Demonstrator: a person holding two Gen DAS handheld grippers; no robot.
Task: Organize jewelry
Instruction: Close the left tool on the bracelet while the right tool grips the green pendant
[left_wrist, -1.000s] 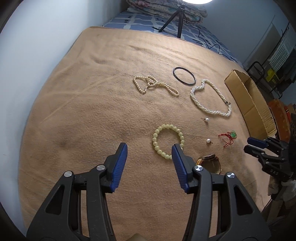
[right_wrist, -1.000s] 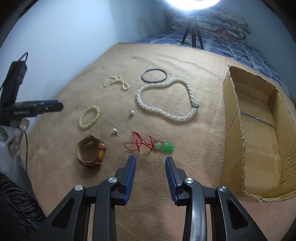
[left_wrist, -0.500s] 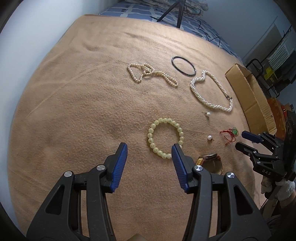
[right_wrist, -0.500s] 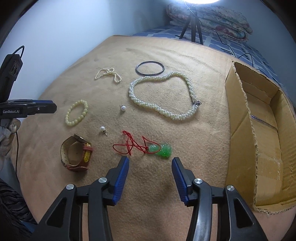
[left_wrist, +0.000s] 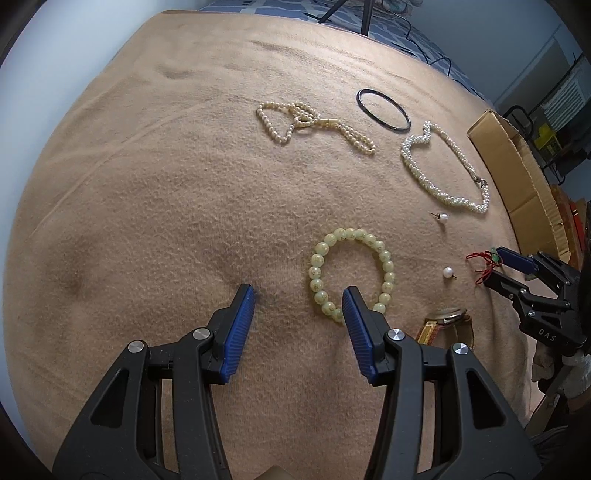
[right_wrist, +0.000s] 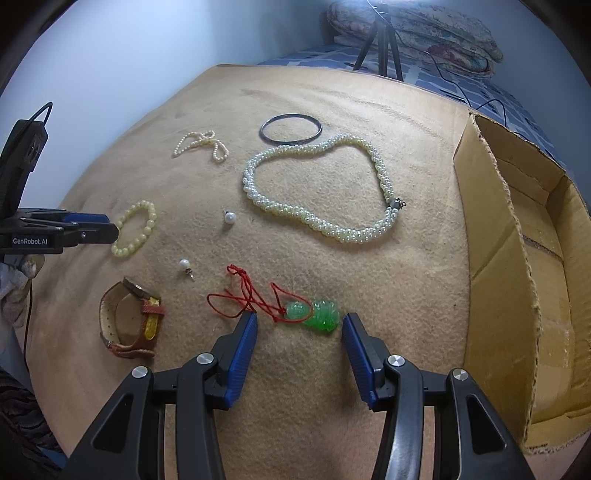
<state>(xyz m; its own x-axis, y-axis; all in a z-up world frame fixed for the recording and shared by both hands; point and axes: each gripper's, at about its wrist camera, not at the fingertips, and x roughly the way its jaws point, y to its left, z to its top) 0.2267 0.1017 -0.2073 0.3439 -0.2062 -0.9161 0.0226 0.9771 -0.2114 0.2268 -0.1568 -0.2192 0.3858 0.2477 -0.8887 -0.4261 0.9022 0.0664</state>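
Starting out only: nothing packed yet. All the jewelry lying loose on the tan blanket (right_wrist: 369, 295). Cardboard box (right_wrist: 517, 258) at 3 o'clock, looking bare inside.

Right gripper (right_wrist: 299, 325) spread wide, holding nothing, low around the green pendant (right_wrist: 317, 314) on its red string. Left gripper (left_wrist: 298, 297) also spread wide and holding nothing, right next to the yellow bead bracelet (left_wrist: 351, 273).

Left to do: pearl necklace (right_wrist: 314, 192), small pearl string (right_wrist: 201, 144), black ring (right_wrist: 290, 129), two pearl earrings, watch (right_wrist: 129, 325).
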